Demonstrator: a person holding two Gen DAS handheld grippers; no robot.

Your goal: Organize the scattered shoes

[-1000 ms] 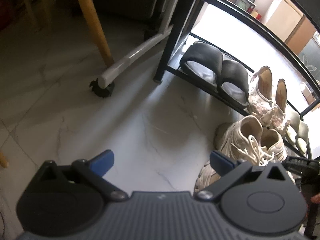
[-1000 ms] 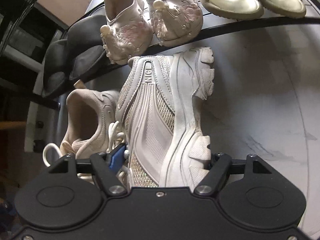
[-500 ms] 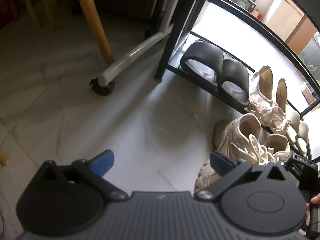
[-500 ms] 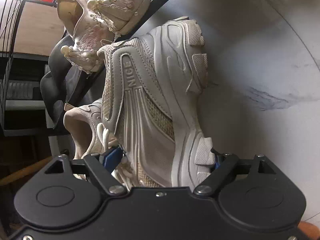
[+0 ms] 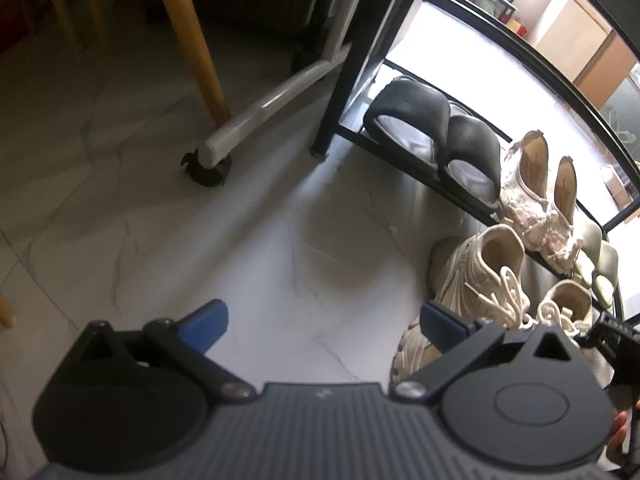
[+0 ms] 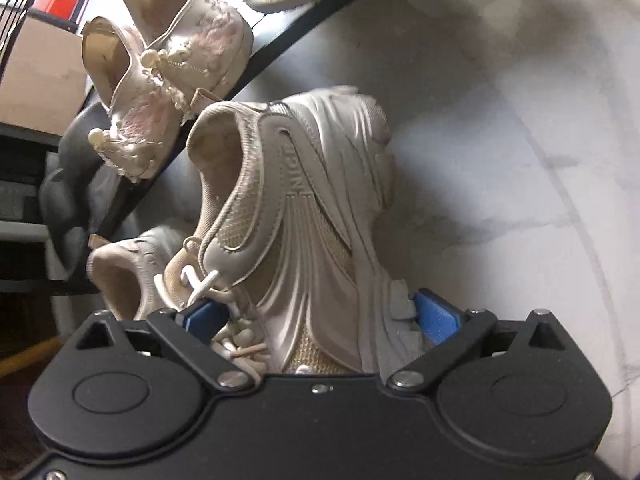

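My right gripper (image 6: 320, 318) is shut on a white chunky sneaker (image 6: 304, 216), one blue pad at the laces, the other at the sole; the shoe is tilted up off the marble floor. Its mate (image 6: 124, 264) lies just left of it on the floor. In the left wrist view the pair (image 5: 492, 276) sits in front of the black shoe rack (image 5: 400, 152). My left gripper (image 5: 324, 322) is open and empty above bare floor, left of the sneakers.
The rack's bottom shelf holds black slides (image 5: 432, 136), pearl-trimmed pink shoes (image 5: 536, 196) and pale green slippers (image 5: 596, 268). A wooden leg (image 5: 188, 36) and a white caster base (image 5: 256, 116) stand to the left on the floor.
The right gripper has rolled the held sneaker from lying on its side toward upright, its opening now showing. The left gripper has hardly moved.
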